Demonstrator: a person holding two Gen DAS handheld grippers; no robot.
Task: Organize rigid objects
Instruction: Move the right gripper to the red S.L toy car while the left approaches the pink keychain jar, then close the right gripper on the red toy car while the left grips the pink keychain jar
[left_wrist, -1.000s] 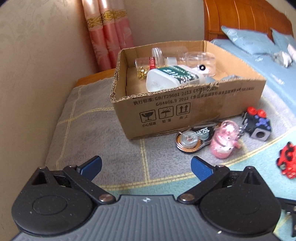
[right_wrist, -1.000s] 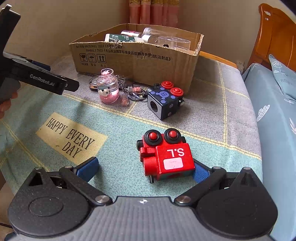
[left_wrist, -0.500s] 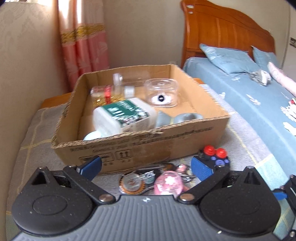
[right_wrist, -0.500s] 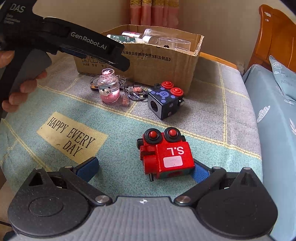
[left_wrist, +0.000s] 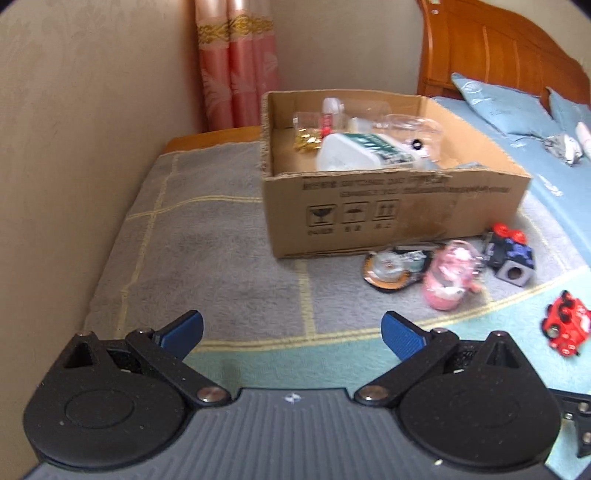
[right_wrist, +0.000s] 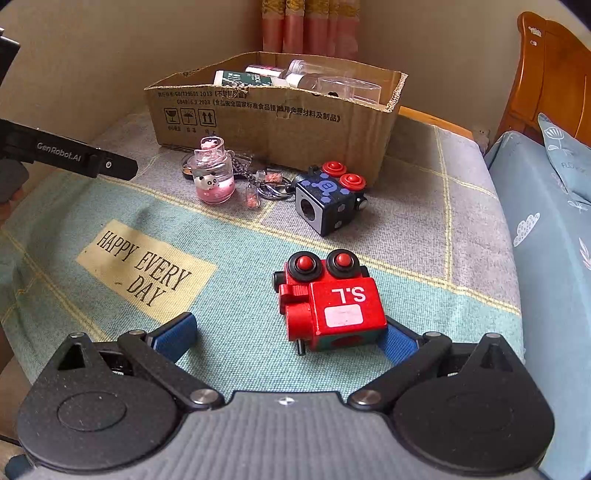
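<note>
Right wrist view shows the spread right gripper (right_wrist: 284, 334) with the red wooden toy train block (right_wrist: 330, 301) lying off-centre against its right finger, so closing could nudge it askew.

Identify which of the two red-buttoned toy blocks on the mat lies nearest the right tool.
The red block marked "S.L"; the black-and-blue cube sits farther off, by the cardboard box.

The left wrist view looks from above the blanket's left side toward the cardboard box (left_wrist: 395, 206), fairly far back. The right wrist view sits low and close behind the red toy (right_wrist: 328, 302), facing the same box. Both share box, keychains and toys.
</note>
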